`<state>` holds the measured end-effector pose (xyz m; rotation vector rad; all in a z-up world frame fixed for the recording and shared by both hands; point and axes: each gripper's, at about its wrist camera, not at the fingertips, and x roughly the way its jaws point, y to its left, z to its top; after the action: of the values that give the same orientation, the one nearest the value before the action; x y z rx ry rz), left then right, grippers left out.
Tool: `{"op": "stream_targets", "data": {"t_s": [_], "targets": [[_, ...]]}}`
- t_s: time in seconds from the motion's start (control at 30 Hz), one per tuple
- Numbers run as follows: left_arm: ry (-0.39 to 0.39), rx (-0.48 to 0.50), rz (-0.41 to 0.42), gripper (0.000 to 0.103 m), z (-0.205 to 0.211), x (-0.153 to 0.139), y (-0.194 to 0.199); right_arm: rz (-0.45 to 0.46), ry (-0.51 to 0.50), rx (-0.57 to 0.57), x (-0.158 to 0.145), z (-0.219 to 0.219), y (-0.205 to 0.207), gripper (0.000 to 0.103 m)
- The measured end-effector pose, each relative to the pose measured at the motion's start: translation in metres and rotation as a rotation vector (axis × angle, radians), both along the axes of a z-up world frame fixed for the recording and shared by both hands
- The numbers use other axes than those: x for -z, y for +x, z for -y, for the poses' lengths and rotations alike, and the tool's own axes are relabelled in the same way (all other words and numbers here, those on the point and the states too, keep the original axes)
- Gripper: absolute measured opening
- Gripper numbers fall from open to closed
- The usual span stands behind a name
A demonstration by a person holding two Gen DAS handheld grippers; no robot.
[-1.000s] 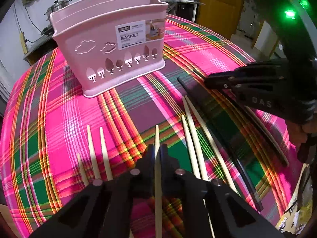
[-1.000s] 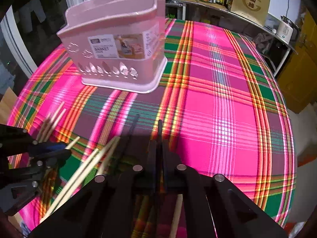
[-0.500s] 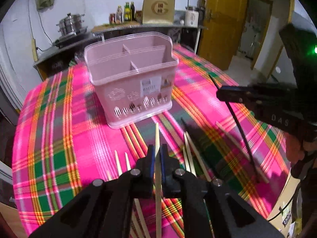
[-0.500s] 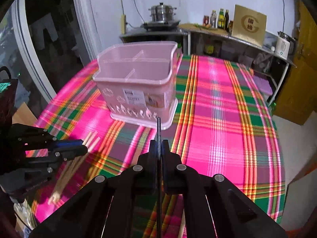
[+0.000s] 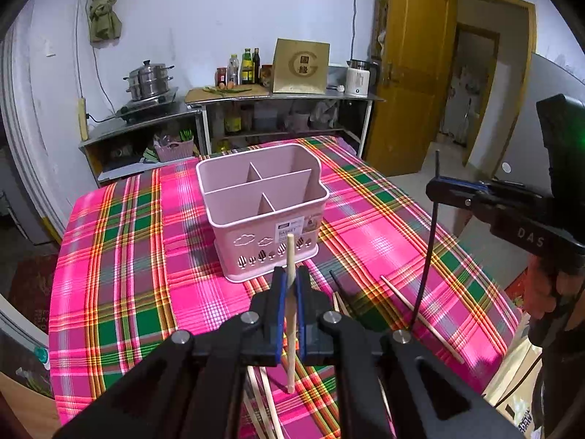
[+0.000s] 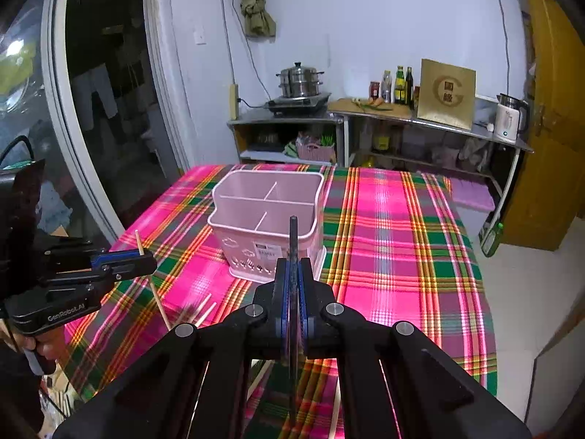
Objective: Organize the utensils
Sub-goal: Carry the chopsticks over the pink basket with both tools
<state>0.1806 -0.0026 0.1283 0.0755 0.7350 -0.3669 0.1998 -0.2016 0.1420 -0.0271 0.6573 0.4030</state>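
A pink utensil basket [image 5: 263,197] with several compartments stands on the plaid table; it also shows in the right wrist view [image 6: 270,216]. My left gripper [image 5: 290,281] is shut on a light wooden chopstick [image 5: 290,314], held upright above the table in front of the basket. My right gripper [image 6: 292,278] is shut on a black chopstick [image 6: 293,241], also held upright; it shows at the right of the left wrist view [image 5: 429,241]. Several wooden chopsticks [image 5: 416,314] and a black one [image 5: 338,283] lie on the cloth near me.
The plaid tablecloth [image 5: 128,256] covers the table. A shelf with a steamer pot [image 5: 148,82], bottles and a kettle [image 5: 358,80] stands behind it. A yellow door [image 5: 420,73] is at the right. More chopsticks [image 6: 203,311] lie at the left in the right wrist view.
Both grippers have risen from the table with their chopsticks and tilted them upright. The basket now looks farther away and its open top shows.
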Motion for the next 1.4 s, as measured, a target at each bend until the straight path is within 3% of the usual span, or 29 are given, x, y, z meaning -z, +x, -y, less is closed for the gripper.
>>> {"op": "stream_targets", "data": {"t_s": [0.53,1.07,1.4], "targets": [[-0.036,-0.029,0.034,0.006,-0.009,-0.020,0.003,0.060,0.041,0.008,-0.018,0.002,-0.008,0.004],[-0.060,-0.069,0.151,0.006,-0.019,-0.085,0.052,0.178,0.080,-0.035,-0.074,-0.033,0.019,0.004],[-0.070,-0.085,0.176,0.006,-0.024,-0.095,0.091,0.211,0.113,-0.046,-0.094,-0.054,0.048,0.004]]}}
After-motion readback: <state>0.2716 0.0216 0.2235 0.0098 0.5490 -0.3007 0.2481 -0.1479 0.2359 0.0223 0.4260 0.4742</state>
